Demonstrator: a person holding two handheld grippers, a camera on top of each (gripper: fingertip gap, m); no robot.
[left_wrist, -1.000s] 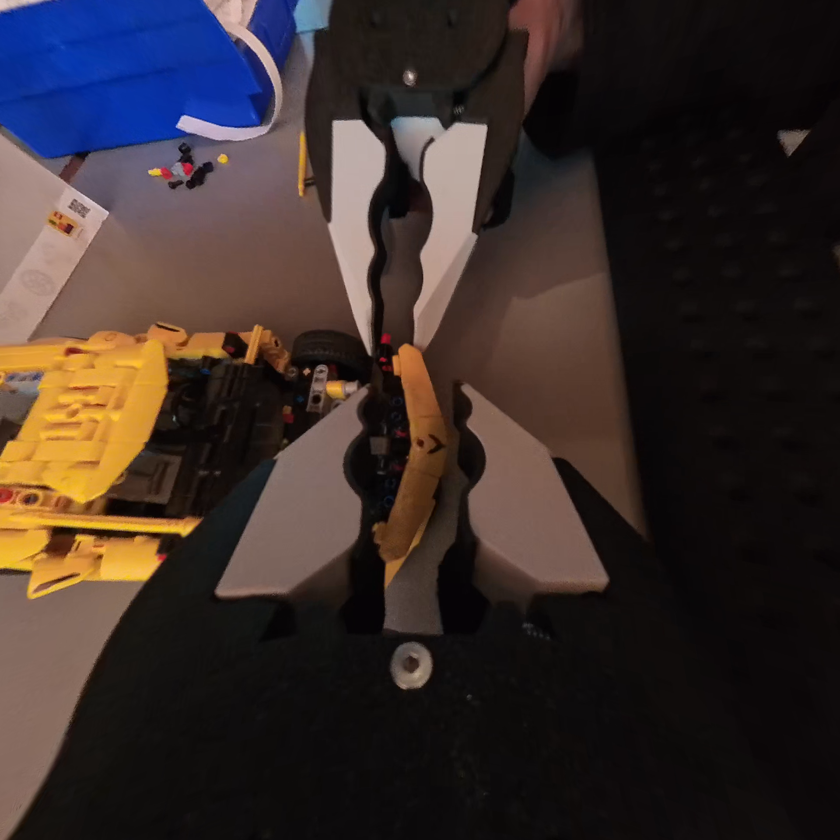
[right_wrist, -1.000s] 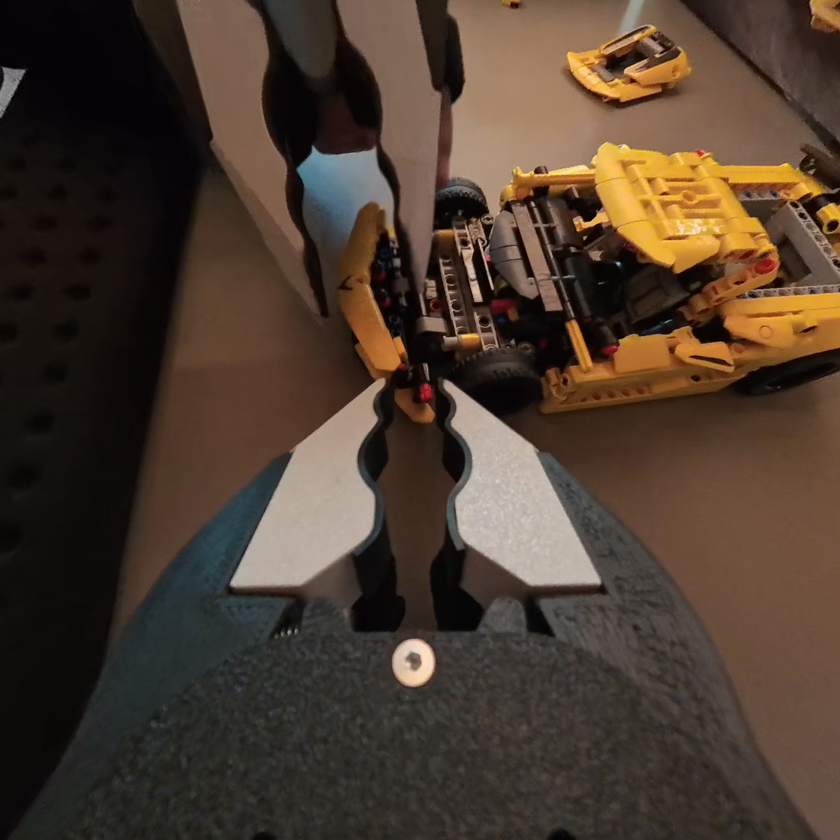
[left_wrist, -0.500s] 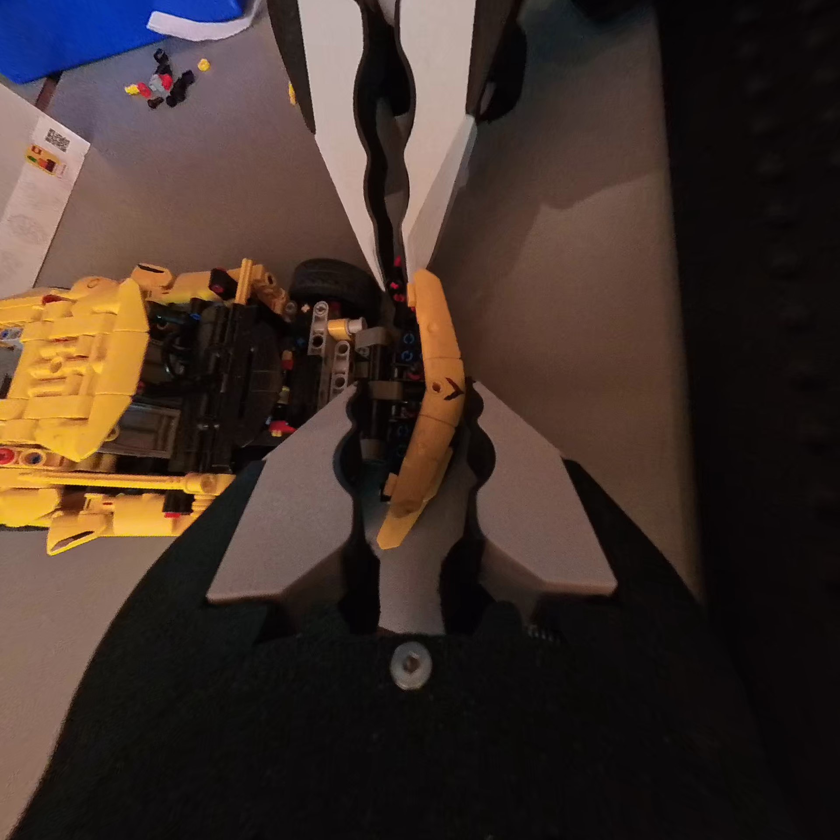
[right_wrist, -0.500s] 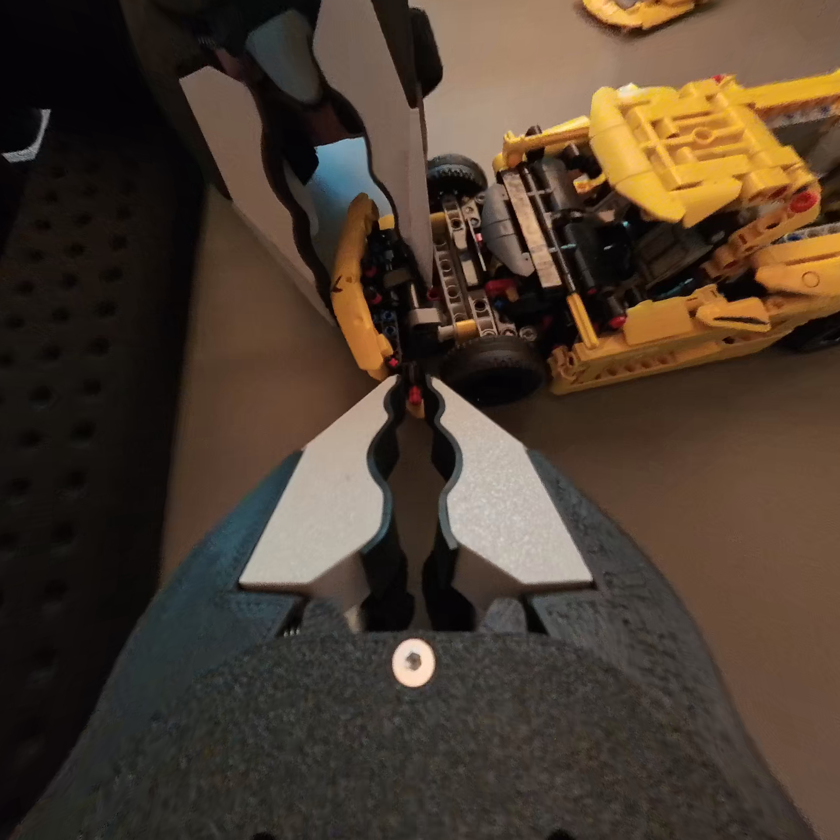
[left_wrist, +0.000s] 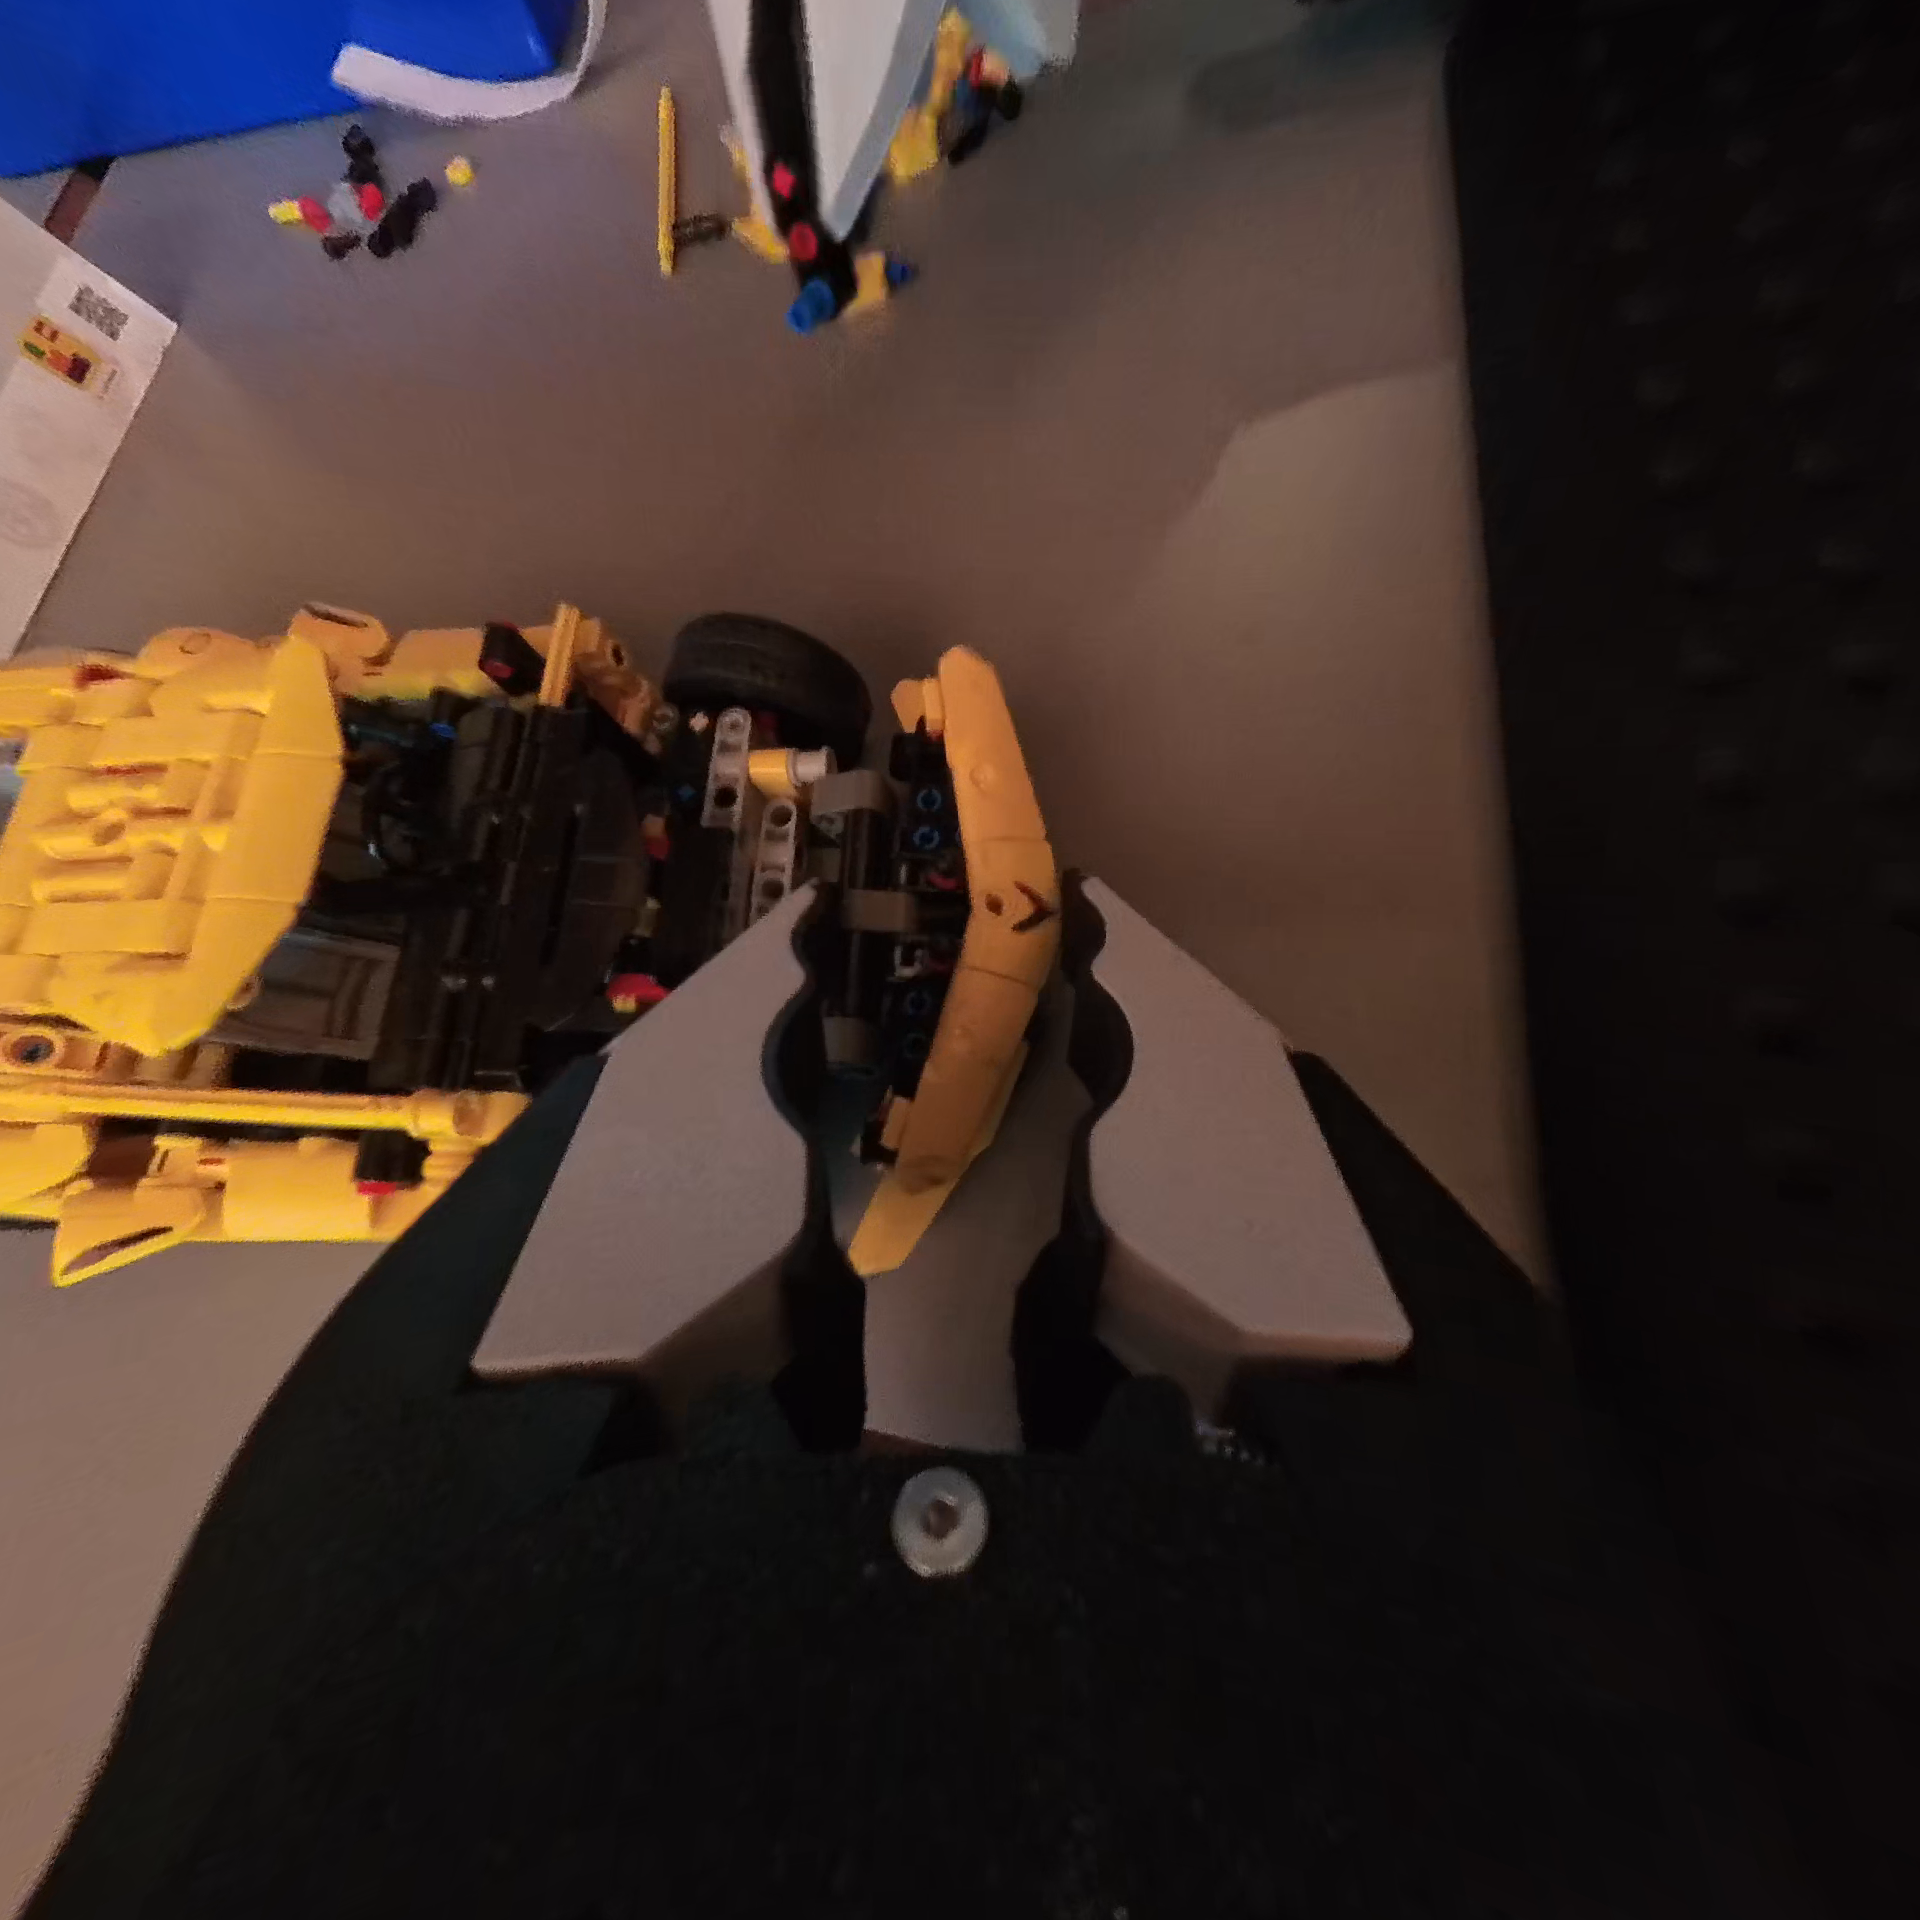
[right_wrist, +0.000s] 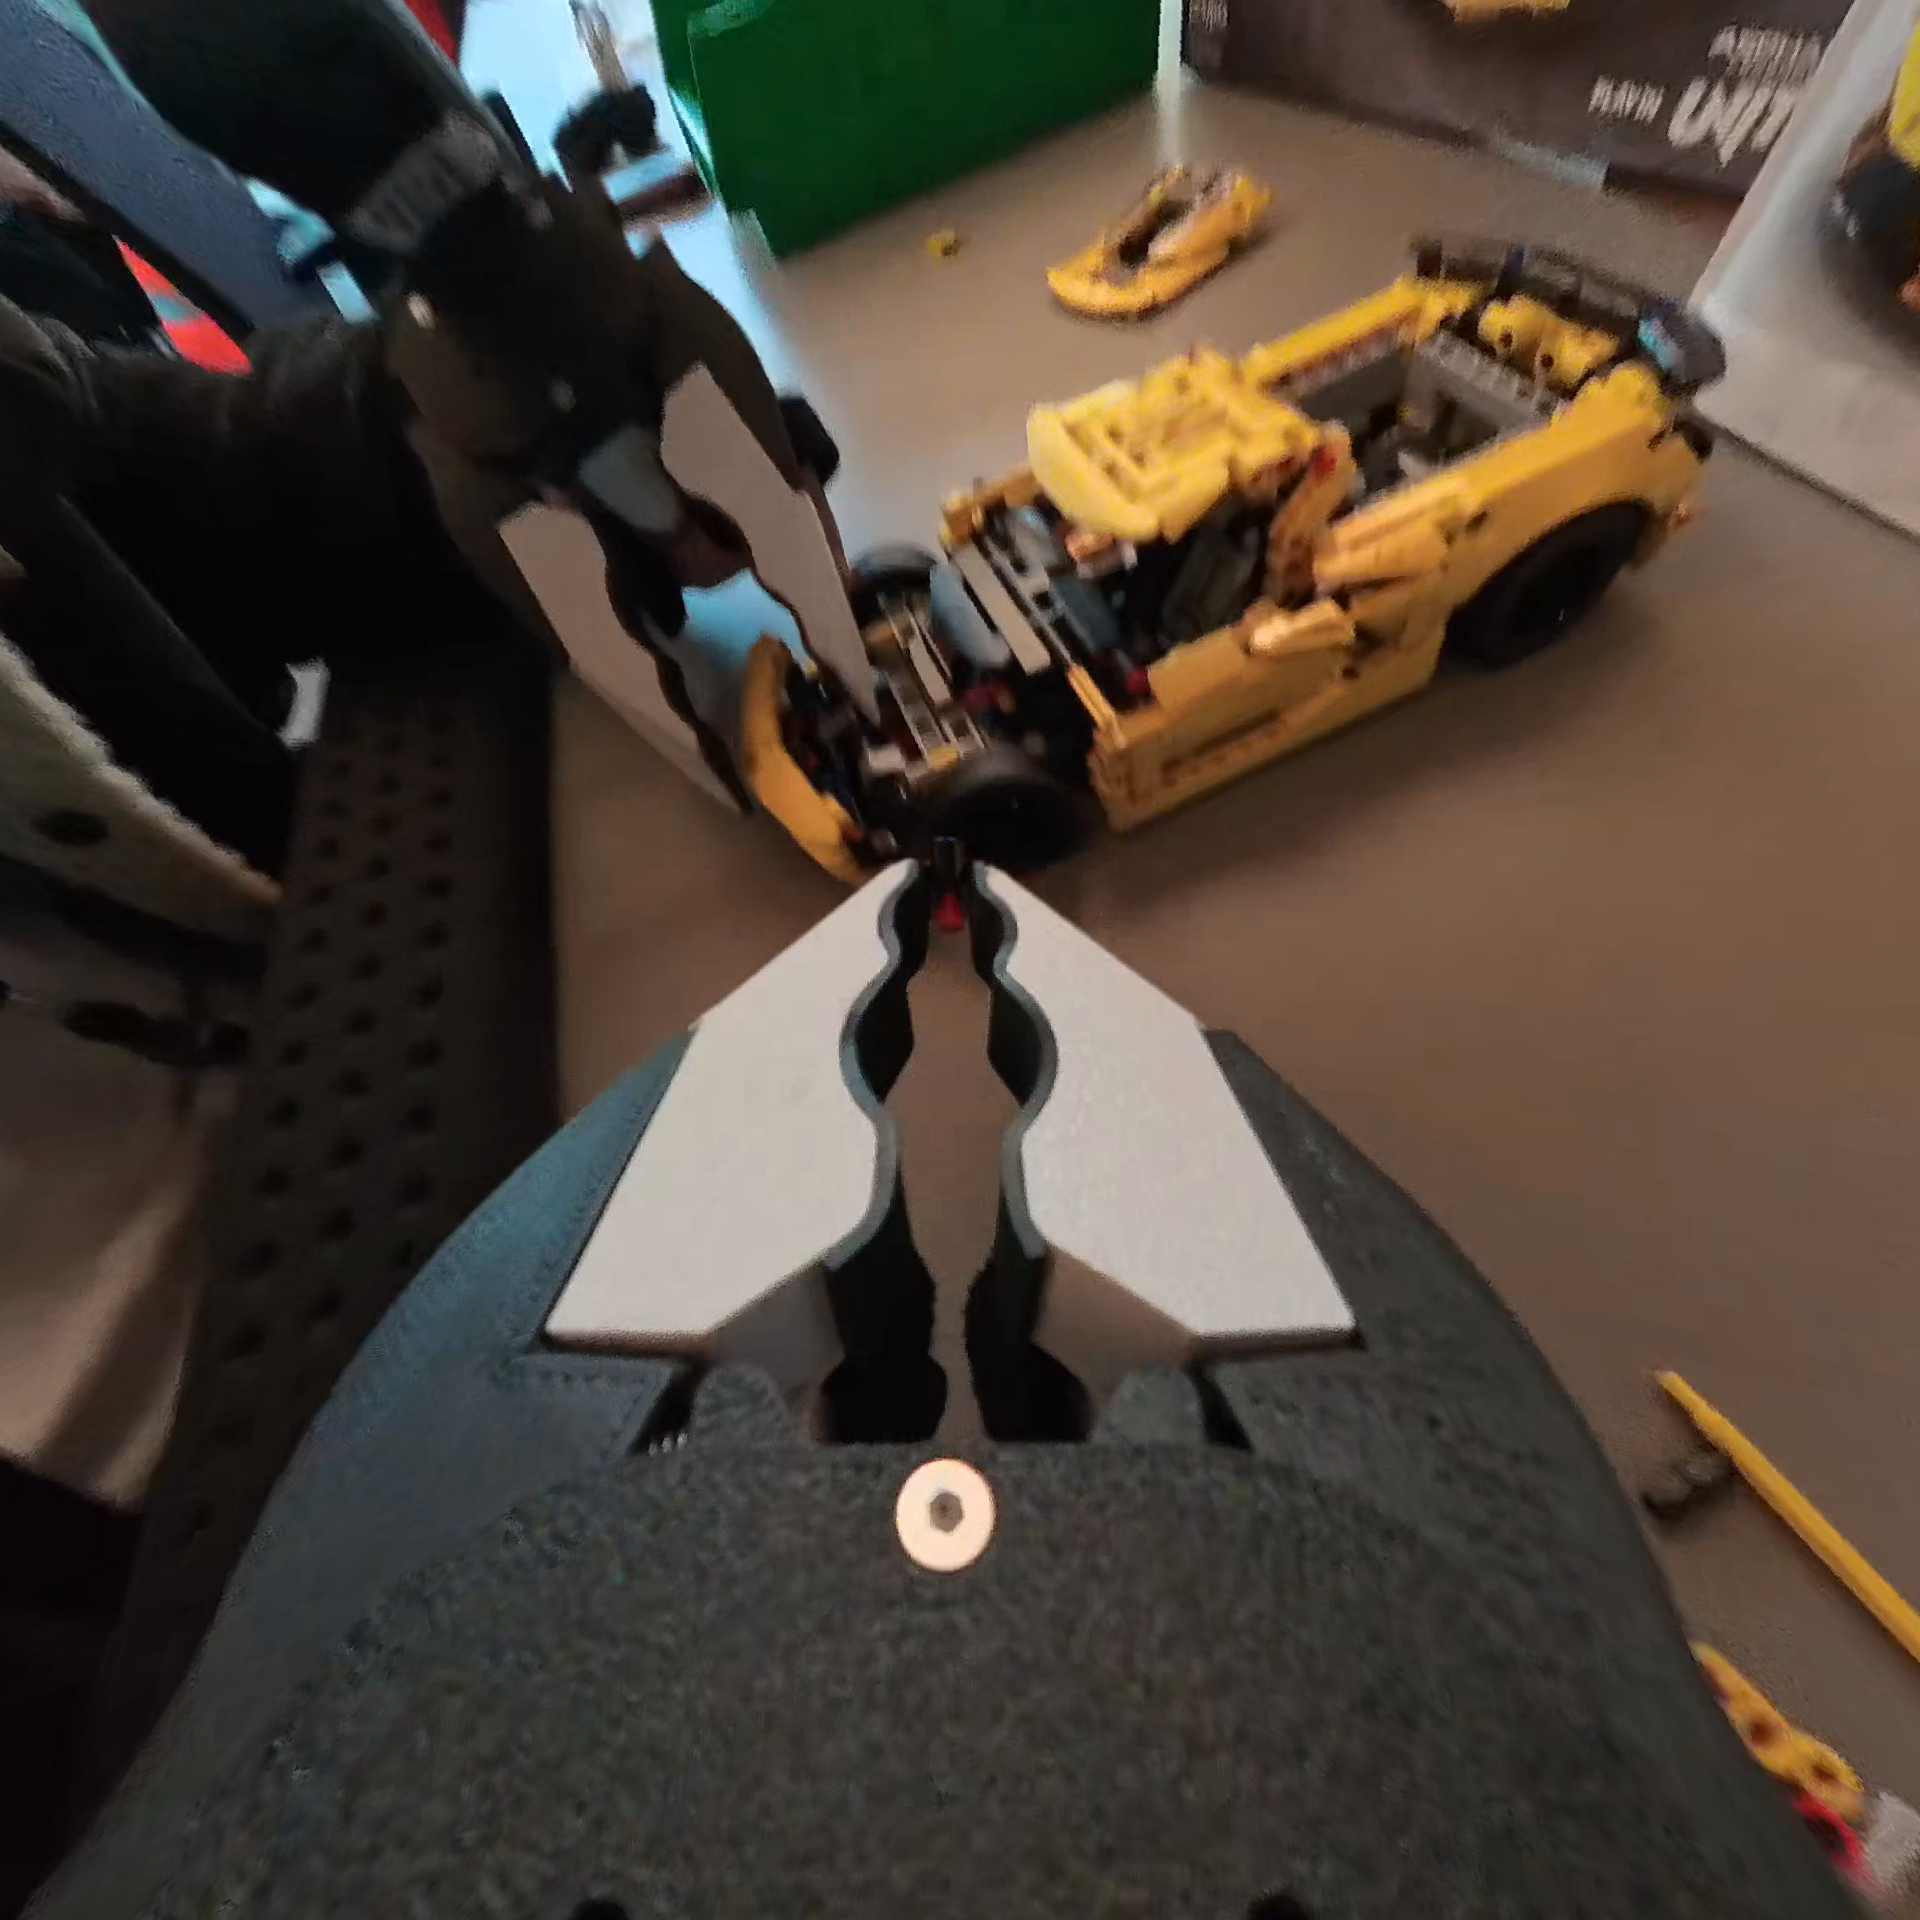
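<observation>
1. Left wrist view: one yellow brick-built car (left_wrist: 312, 935) on the grey desk (left_wrist: 1195, 582), front end toward the camera; one black front wheel (left_wrist: 769, 675) shows.
2. Left tongs (left_wrist: 940, 894): two fingers partly open, straddling the car's curved yellow bumper (left_wrist: 987, 935) and the black frame behind it. Touching or just beside the bumper, can't tell which, so grip unclear.
3. Right tongs (left_wrist: 805, 223): seen far off at the top of this view, blurred, tips nearly closed on one small black piece with red and blue pins (left_wrist: 821, 270), lifted clear of the car. Right wrist view shows the same piece (right_wrist: 943, 883) pinched at the tips of the right tongs (right_wrist: 943, 878).
4. Loose on desk: one long yellow axle rod (left_wrist: 665, 177), one scatter of tiny red, black and yellow pins (left_wrist: 364, 208), one blue bin (left_wrist: 239, 73), one white paper sheet (left_wrist: 62, 416).
5. Right wrist view adds one detached yellow body panel (right_wrist: 1158, 244), one green box (right_wrist: 914, 94), one dark printed box (right_wrist: 1507, 94).
6. Versus 0.5 s ago: right tongs were at the car's front corner, tips on the pin piece beside the bumper; now pulled well away, piece gone with them. Left tongs unchanged around the bumper; car in the same spot.
</observation>
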